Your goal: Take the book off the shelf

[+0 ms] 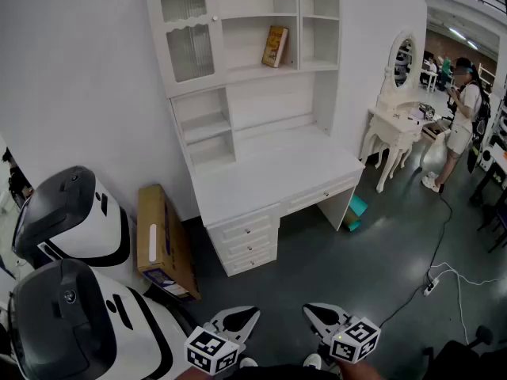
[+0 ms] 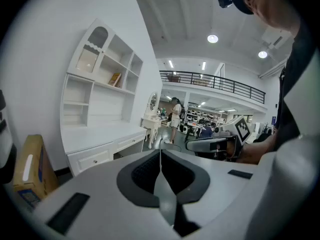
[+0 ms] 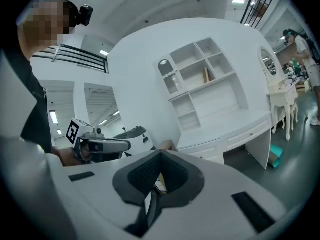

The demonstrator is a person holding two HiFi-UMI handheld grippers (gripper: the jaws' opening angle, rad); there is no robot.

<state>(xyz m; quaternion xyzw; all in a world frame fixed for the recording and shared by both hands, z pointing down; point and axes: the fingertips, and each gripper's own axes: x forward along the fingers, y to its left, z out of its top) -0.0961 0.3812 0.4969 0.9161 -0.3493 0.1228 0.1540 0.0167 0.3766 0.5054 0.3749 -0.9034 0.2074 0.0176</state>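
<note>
- We held both grippers low and close to ourselves, well apart from the shelf; the left gripper had its jaws pressed together on nothing; the right gripper was likewise fully closed and empty.
- The book stood slightly tilted in the middle open compartment of the upper shelf, above the table, just right of the glass-door cupboard.
- The step in hand, as we judged it, was the approach; to do it well we would walk up to the table, raise one gripper, open its jaws wide before reaching the book, and come at the spine squarely; a slanted book could tip or slide back if nudged, so we would close firmly on both covers and draw it straight out.
- We counted one book; two grippers; one cardboard box on the floor beside the table; one person standing far to the right.
</note>
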